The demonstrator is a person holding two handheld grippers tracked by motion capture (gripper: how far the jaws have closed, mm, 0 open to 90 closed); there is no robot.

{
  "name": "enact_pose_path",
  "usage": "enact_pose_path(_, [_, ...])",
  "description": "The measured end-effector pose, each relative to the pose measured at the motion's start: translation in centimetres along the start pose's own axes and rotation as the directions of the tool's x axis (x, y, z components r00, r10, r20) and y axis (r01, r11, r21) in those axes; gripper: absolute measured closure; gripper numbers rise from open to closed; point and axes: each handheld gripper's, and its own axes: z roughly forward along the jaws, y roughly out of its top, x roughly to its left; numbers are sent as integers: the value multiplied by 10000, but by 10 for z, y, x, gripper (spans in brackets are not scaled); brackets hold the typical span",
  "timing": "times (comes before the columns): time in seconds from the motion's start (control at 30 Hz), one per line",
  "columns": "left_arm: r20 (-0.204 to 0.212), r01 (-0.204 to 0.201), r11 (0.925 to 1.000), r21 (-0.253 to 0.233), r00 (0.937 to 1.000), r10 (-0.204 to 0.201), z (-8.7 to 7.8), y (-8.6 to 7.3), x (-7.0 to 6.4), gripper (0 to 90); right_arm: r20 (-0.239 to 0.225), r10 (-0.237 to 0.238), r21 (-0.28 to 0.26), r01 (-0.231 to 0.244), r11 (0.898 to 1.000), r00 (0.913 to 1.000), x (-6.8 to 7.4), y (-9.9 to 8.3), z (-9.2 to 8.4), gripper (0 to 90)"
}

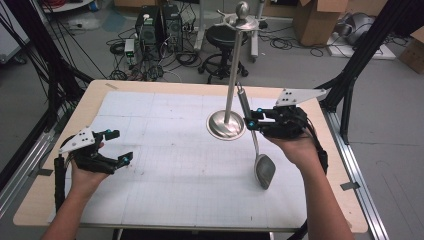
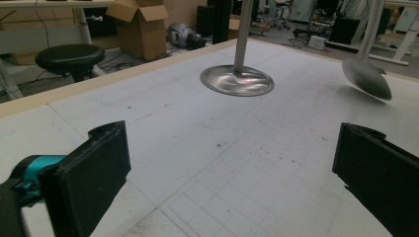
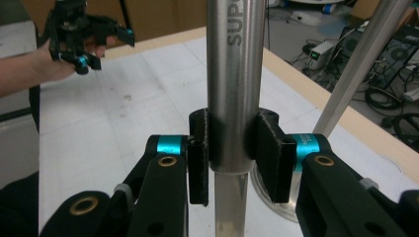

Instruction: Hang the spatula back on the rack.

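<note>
A long steel spoon [image 1: 264, 170] hangs bowl-down, its handle [image 3: 234, 74] pinched between the pads of my right gripper [image 1: 251, 123], which is shut on it right of table centre. In the left gripper view the spoon bowl [image 2: 368, 79] floats just above the mat with a shadow under it. A steel stand [image 1: 226, 125] with a round base and a tall pole rises just left of the right gripper; its pole [image 3: 360, 64] passes behind the handle. My left gripper [image 1: 121, 146] sits low at the table's left, jaws wide open with nothing between them [image 2: 232, 158].
A white gridded mat [image 1: 170, 165] covers the wooden table [image 1: 35, 205]. On the floor beyond the far edge are a black stool [image 1: 220, 37], computer towers [image 1: 157, 27], cables and cardboard boxes [image 1: 315, 20]. Black frame posts stand at both sides.
</note>
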Motion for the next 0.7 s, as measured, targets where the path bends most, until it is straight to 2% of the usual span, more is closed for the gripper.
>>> enact_pose_path(0.47, [21, 56, 10000, 9, 10000, -56, 0, 0, 0, 17, 41, 130, -702, -127, 9975, 9999, -15, 15, -18, 691])
enact_pose_path(0.63, [30, 20, 10000, 6, 10000, -20, 0, 0, 0, 17, -32, 324, -870, -326, 9957, 9995, -22, 20, -25, 691])
enact_pose_path(0.7, [23, 28, 10000, 12, 10000, -28, 0, 0, 0, 17, 41, 196, -950, -191, 9953, 9998, -27, 23, -27, 691])
